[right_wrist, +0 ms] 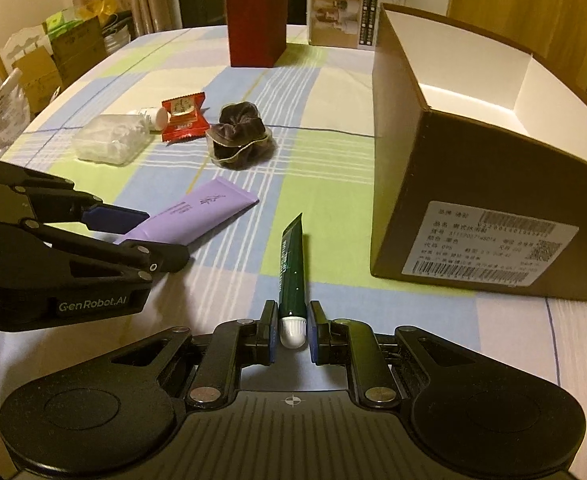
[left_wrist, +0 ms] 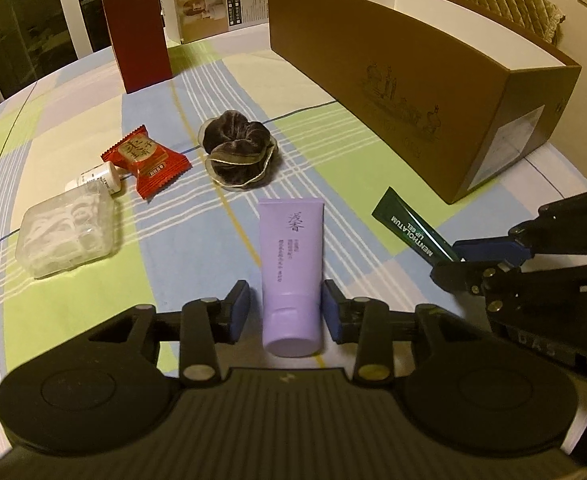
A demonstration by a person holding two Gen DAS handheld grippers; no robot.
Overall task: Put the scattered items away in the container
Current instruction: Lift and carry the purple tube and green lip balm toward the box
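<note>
Left gripper [left_wrist: 285,312], right gripper [right_wrist: 291,332]: black linkage frames, blue pads, silver pivot screws, round housings, white "GenRobot.AI" lettering.

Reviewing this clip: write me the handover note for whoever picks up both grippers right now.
Left gripper: straddles the lilac plastic cream tube near its cap; the right pad touches, a gap shows at the left pad, so no firm grip yet.
Right gripper: shut on the dark green lip gel tube at its white cap end.
Both tubes lie on the checked tablecloth.
Done: nothing visible inside the long brown cardboard box.
Left: both tubes, the brown velvet scrunchie, the red snack packet, the small white bottle and the clear plastic floss-pick case.
</note>
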